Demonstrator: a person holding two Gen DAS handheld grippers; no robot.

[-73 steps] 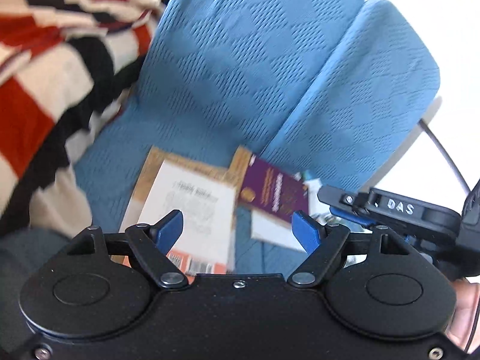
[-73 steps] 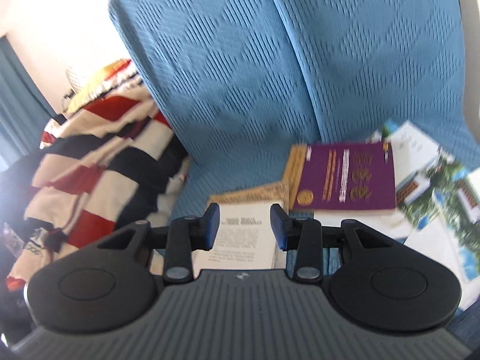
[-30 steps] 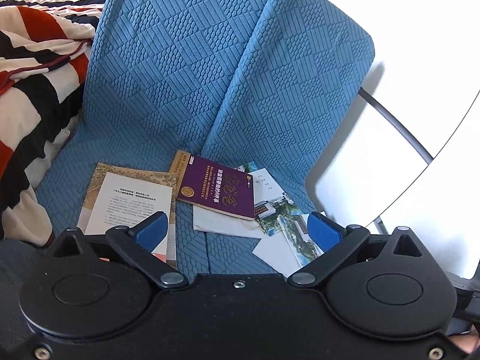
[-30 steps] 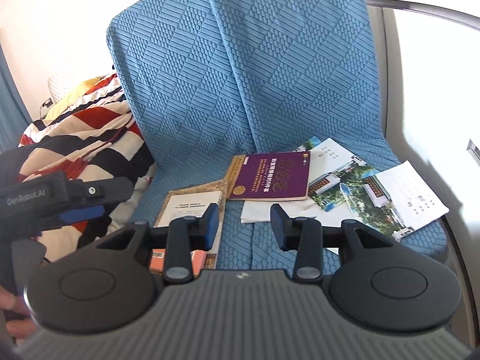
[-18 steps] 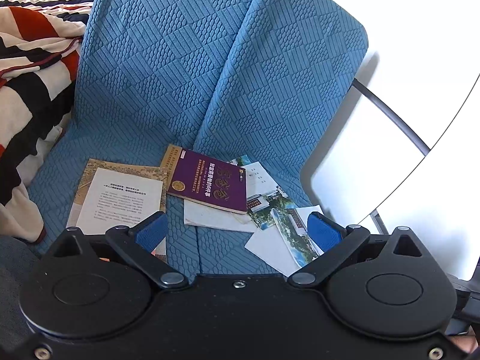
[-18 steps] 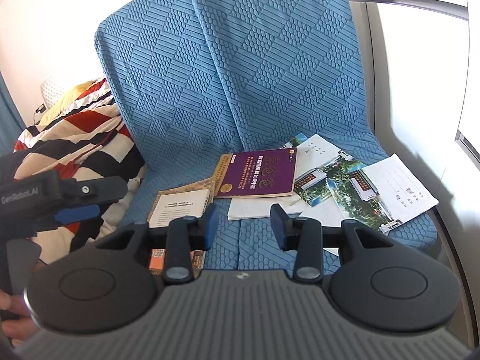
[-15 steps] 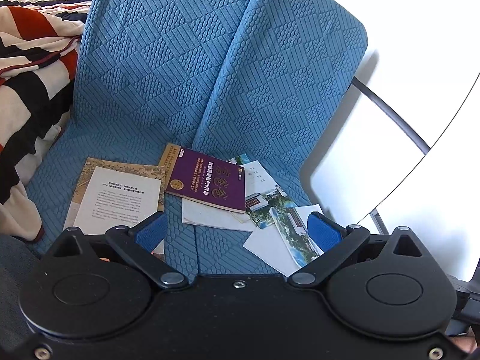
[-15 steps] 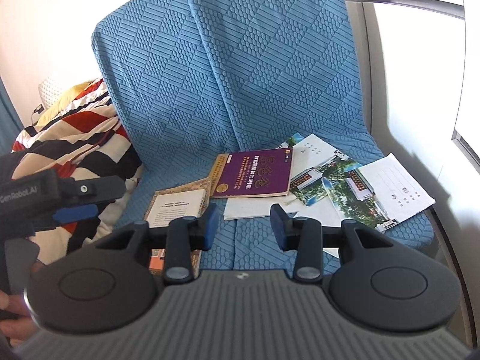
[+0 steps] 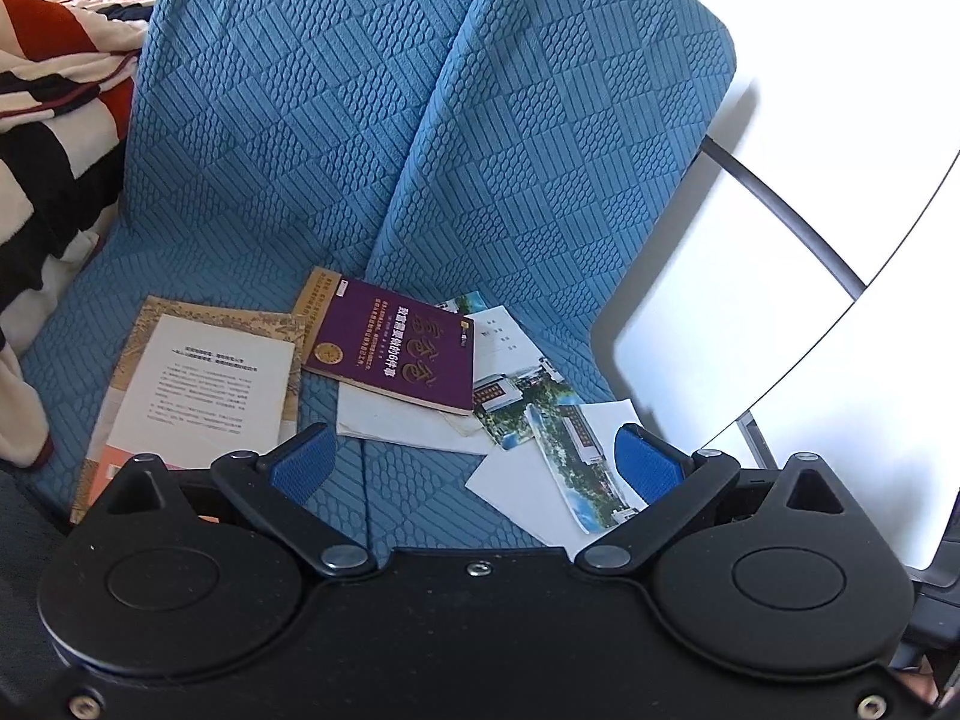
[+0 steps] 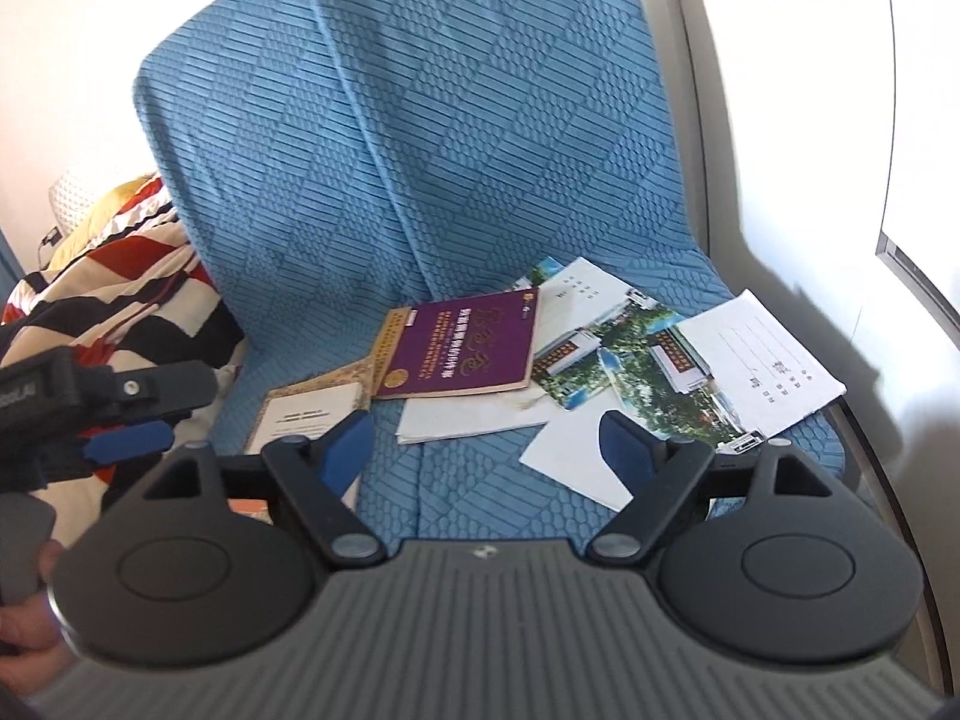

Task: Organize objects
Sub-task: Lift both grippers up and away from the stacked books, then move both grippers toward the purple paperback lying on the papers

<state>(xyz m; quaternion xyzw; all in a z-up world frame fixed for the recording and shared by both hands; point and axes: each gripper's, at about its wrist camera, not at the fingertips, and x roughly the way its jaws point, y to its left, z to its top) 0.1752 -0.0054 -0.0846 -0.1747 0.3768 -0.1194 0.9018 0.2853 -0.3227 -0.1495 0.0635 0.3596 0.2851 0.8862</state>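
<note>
Hovering over the blue seat (image 9: 252,276), left gripper (image 9: 474,468) and right gripper (image 10: 483,447) both gape wide, holding nothing. Centre frame, the purple book (image 9: 396,345) overlaps white papers (image 9: 396,426), tan booklet (image 9: 204,378) lower left, photo brochures (image 10: 636,360) to the right.

Seat cushion (image 9: 384,498) carries all the paper. Booklet (image 9: 204,384) lies far left, next to the blanket (image 9: 42,138). Book (image 9: 396,348) sits mid-seat near the backrest (image 9: 336,120), overlapping a sheet (image 9: 408,423). Postcards (image 10: 624,354) fan out right of the book; envelope (image 10: 774,360) lies rightmost.
</note>
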